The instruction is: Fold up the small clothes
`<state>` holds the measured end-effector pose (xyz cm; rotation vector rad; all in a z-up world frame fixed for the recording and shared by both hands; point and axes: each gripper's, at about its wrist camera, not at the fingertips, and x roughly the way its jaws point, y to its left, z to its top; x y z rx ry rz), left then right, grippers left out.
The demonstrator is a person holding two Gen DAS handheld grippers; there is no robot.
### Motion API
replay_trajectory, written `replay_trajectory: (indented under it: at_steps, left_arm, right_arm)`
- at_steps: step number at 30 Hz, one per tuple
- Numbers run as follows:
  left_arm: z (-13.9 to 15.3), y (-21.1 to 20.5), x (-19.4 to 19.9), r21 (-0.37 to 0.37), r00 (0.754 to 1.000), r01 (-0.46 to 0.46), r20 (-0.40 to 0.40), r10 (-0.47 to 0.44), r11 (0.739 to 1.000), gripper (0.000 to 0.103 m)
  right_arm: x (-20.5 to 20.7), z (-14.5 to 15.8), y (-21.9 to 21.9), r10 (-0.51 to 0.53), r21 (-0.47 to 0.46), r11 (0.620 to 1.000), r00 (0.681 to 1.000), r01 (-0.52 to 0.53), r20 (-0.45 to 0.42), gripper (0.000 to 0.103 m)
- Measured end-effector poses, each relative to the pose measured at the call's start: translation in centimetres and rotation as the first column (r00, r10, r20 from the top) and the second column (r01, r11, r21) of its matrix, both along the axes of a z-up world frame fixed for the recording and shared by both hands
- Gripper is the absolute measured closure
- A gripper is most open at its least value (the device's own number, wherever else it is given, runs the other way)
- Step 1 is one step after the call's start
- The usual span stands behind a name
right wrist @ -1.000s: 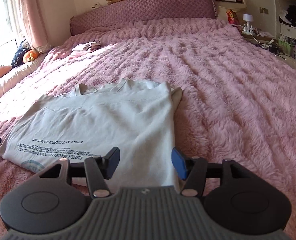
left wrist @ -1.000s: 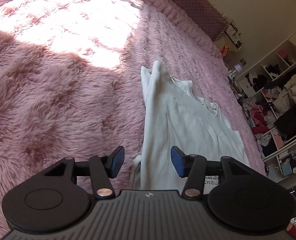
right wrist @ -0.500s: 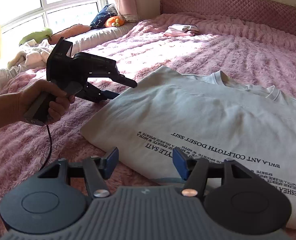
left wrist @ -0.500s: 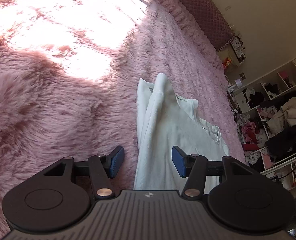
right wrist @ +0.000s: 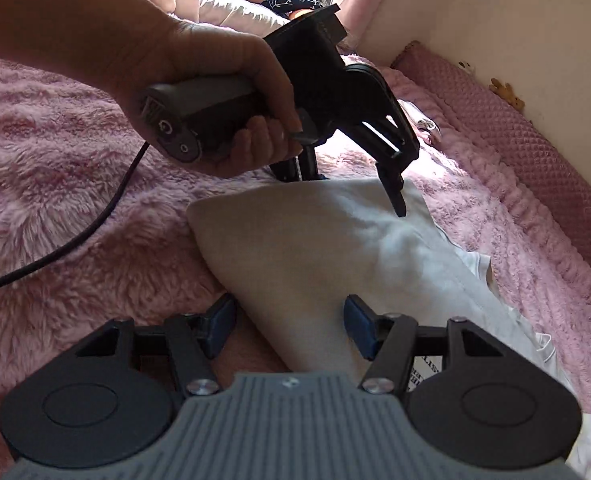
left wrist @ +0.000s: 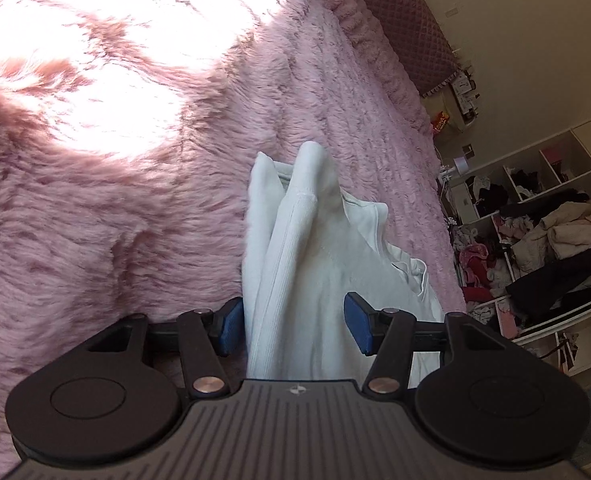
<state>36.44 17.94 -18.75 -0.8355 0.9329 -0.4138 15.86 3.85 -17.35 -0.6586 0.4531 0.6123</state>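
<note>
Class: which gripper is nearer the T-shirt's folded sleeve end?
Left. The left gripper straddles the T-shirt near that end; the right gripper sits open over its lower body.

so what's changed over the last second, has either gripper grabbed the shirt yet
Neither has. The right gripper swung left toward the white t-shirt's corner, bringing the left hand into close view. The left gripper crept forward along the shirt's folded edge and now straddles it, open. The right is open too. The shirt lies as before on the pink fleece blanket.
</note>
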Motion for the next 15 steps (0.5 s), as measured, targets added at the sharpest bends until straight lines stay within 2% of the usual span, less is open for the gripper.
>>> replay_trajectory:
  at_steps: [9, 15]
  left_arm:
    - [-0.4, -0.6, 2.1, -0.019, 1.000, 0.018, -0.017, -0.018, 1.000, 0.035]
    - [-0.2, -0.8, 3.6, -0.016, 0.999, 0.043, -0.024, -0.044, 0.999, 0.035]
  right_arm:
    - [-0.1, 0.3, 3.3, 0.065, 0.007, 0.998, 0.997, -0.065, 0.042, 0.043]
    - [-1.0, -0.6, 4.9, 0.102, -0.068, 0.993, 0.980, -0.091, 0.171, 0.042]
